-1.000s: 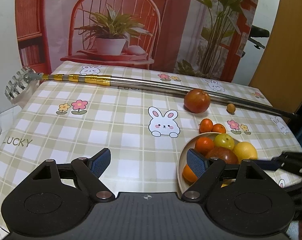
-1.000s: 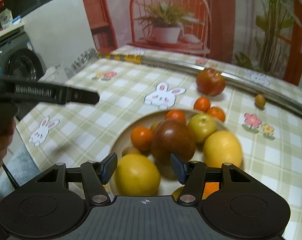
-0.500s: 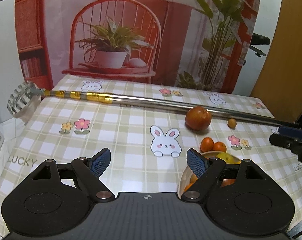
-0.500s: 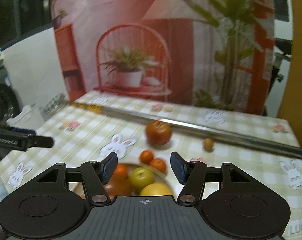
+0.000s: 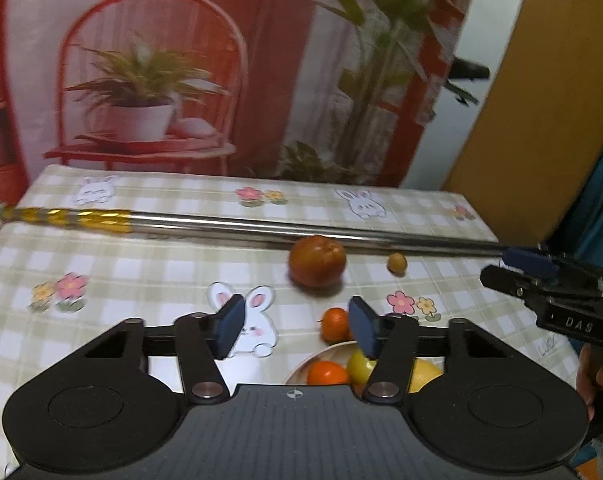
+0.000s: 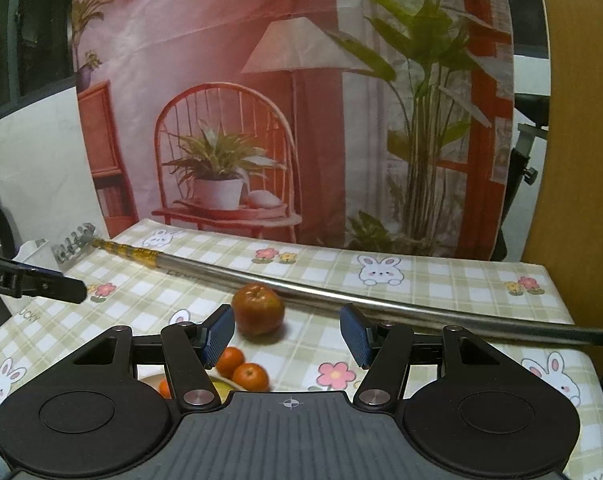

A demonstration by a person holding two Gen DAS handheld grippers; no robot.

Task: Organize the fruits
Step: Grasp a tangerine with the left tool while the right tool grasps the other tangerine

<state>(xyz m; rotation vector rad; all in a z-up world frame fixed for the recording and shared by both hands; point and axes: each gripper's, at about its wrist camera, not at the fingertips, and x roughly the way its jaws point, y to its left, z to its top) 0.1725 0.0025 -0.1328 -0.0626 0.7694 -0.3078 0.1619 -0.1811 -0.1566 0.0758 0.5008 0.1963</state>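
A red apple lies on the checked tablecloth beside a long metal pole; it also shows in the right wrist view. A small brown fruit lies to its right. Two small oranges lie just outside a bowl that holds an orange, a green-yellow fruit and a yellow one. My left gripper is open and empty, above the bowl's near side. My right gripper is open and empty, short of the apple.
The pole crosses the table from a metal comb-like head at the left to the right edge. A printed backdrop with chair and plants stands behind the table. The right gripper's body shows at the right in the left wrist view.
Both grippers have lifted and drawn back from the bowl, still open. The bowl has dropped to the bottom of both views. The fruits on the table have not moved.
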